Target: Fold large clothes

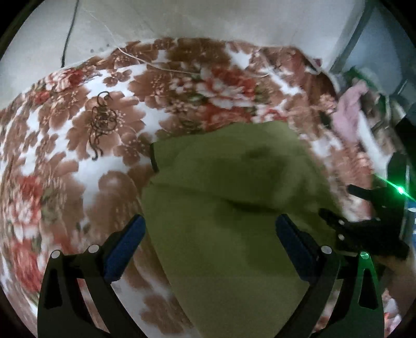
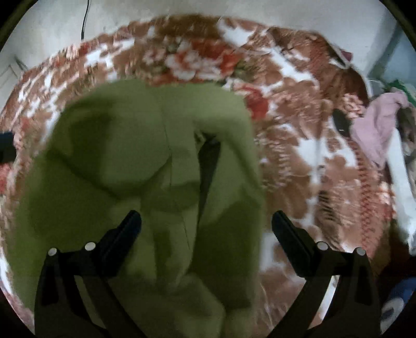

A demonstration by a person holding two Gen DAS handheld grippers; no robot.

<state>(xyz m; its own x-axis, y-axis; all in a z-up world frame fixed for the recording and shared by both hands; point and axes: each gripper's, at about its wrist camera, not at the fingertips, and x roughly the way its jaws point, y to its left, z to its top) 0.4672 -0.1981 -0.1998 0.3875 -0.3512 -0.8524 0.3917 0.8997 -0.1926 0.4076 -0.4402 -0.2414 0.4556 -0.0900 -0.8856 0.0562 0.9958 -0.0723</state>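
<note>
- The left gripper has its jaws spread wide, the blue-padded fingers standing well apart with nothing pinched between them.
- Between and beyond those fingers lies the green garment, an olive-green piece of clothing bunched in soft folds on the floral blanket; its left edge runs just inside the left finger.
- At the right edge of the left wrist view the other black gripper body is visible just beside the garment's right edge, with a green light glowing on it.
- The right gripper also has its jaws spread wide, dark fingers apart and closed on nothing.
- In the right wrist view the green garment fills the left and centre, rumpled, with a seam running down it and a dark opening between two folds; the left finger stands over the cloth, the right finger over the blanket just beside the cloth's edge.
- The floral blanket, brown, red and white, spreads under the garment on all sides in both views.
- Farther right lies a heap of other clothes, including a pink cloth.
- A black cable hangs down the pale wall behind the blanket.
- Both views are blurred, so fine details of the garment cannot be told.
</note>
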